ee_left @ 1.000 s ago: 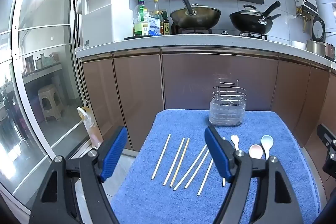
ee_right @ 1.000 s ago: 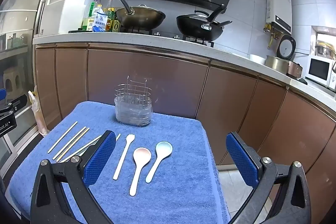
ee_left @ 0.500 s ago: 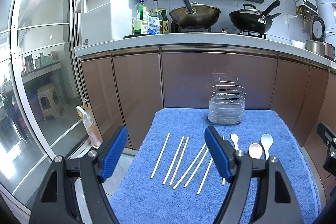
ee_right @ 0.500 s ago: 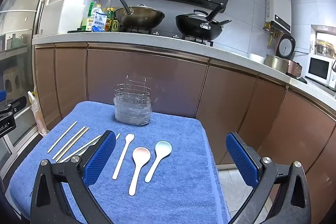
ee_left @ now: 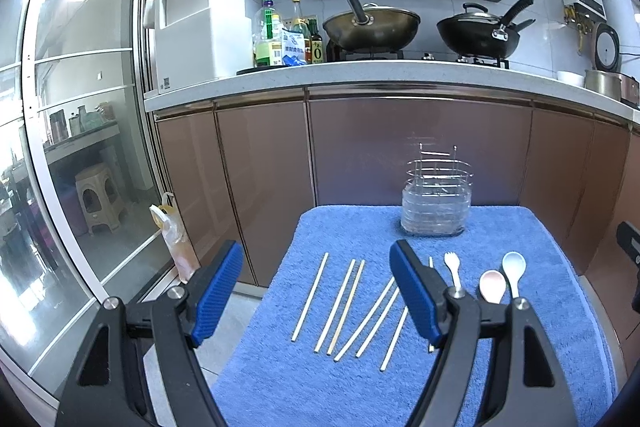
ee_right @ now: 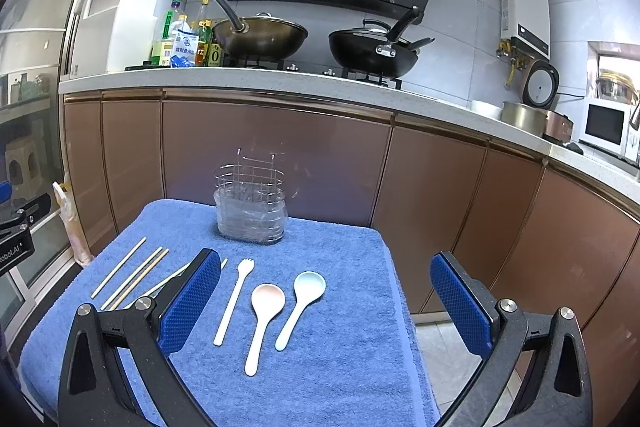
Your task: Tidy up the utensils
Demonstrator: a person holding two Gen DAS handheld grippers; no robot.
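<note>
On the blue towel (ee_right: 352,367) over the bench, chopsticks (ee_left: 348,305) lie at left, then a fork (ee_right: 232,301), a pink spoon (ee_right: 264,319) and a blue spoon (ee_right: 300,301); the wire holder (ee_right: 251,205) stands behind them. The left tool (ee_left: 316,297) and the right tool (ee_right: 326,303) hover above, both spread wide and holding nothing.
</note>
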